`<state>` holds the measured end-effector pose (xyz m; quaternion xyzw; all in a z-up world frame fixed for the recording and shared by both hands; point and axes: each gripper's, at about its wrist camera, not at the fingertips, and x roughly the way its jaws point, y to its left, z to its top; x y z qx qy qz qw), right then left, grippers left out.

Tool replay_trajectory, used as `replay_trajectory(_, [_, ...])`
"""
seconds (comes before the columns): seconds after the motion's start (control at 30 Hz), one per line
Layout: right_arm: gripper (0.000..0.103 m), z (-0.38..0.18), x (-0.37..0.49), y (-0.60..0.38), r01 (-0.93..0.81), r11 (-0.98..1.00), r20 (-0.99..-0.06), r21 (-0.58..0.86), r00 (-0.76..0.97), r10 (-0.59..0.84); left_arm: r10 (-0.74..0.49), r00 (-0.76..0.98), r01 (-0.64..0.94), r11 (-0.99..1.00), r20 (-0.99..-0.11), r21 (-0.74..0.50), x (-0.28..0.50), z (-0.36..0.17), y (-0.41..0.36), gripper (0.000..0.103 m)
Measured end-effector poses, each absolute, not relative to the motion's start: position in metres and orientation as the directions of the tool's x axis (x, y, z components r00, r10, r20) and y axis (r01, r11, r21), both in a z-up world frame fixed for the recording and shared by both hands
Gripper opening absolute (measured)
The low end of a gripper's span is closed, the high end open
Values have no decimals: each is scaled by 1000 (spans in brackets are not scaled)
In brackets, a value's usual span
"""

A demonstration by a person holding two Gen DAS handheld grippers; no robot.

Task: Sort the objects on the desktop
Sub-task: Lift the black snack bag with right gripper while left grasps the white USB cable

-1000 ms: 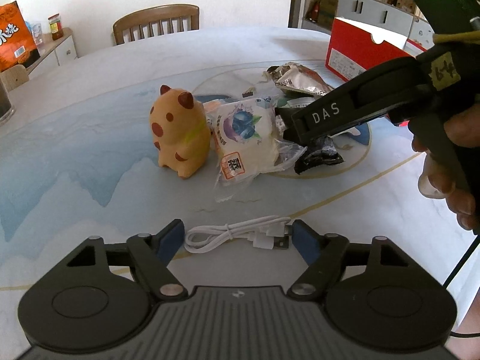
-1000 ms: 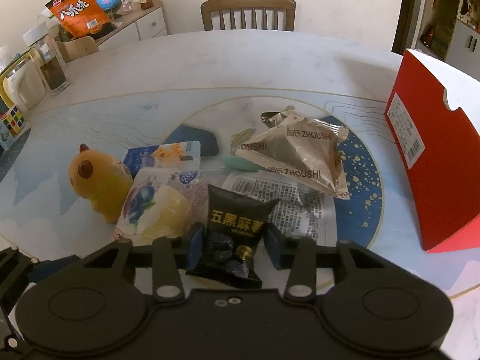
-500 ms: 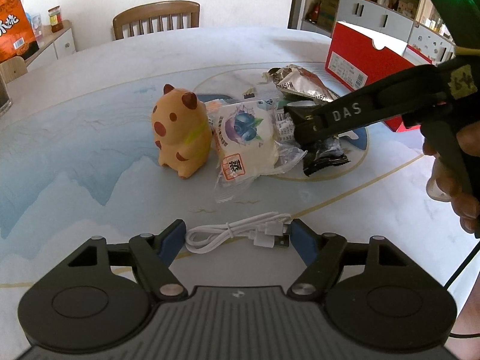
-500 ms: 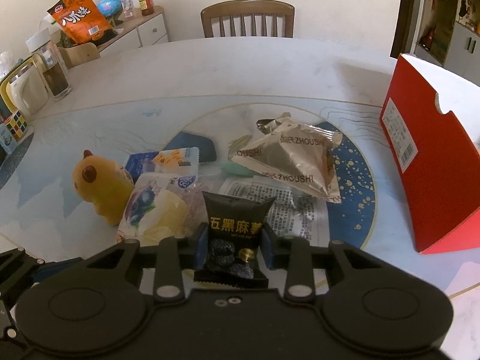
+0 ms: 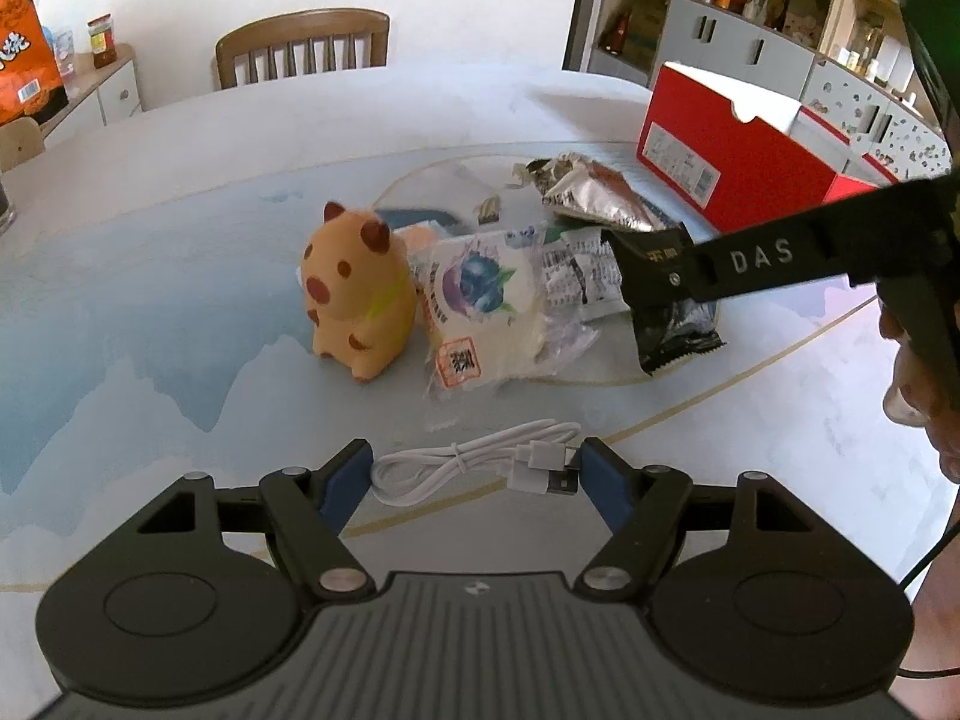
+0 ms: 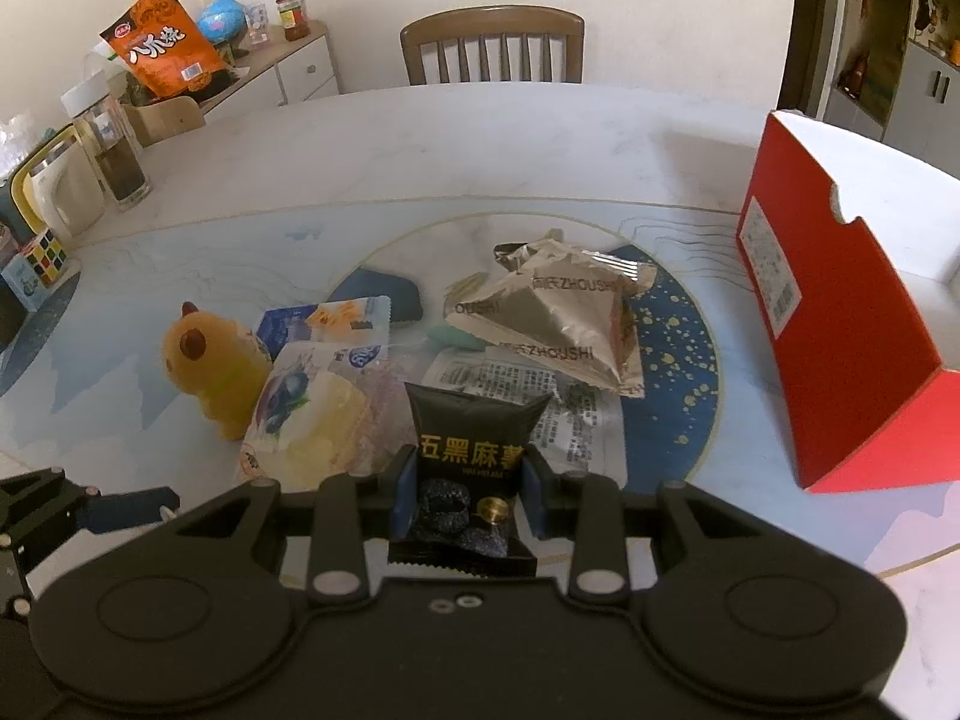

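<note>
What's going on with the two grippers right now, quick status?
Right gripper shut on black snack packet, raised off the pile. Left gripper open around white cable, not gripping. Red box to the right, path clear.

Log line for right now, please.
right gripper: jaws shut on black snack packet, lifted | left gripper: jaws open around white cable | red box: open
</note>
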<state>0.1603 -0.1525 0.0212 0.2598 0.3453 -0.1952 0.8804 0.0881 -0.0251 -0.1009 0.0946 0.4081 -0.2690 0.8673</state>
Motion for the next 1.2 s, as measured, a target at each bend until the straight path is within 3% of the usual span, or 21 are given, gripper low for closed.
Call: replay_trajectory(1.2, [34, 83, 69, -225, 522, 792, -648, 317, 729, -221, -509, 562, 630, 774, -652, -61, 116, 6, -89, 75])
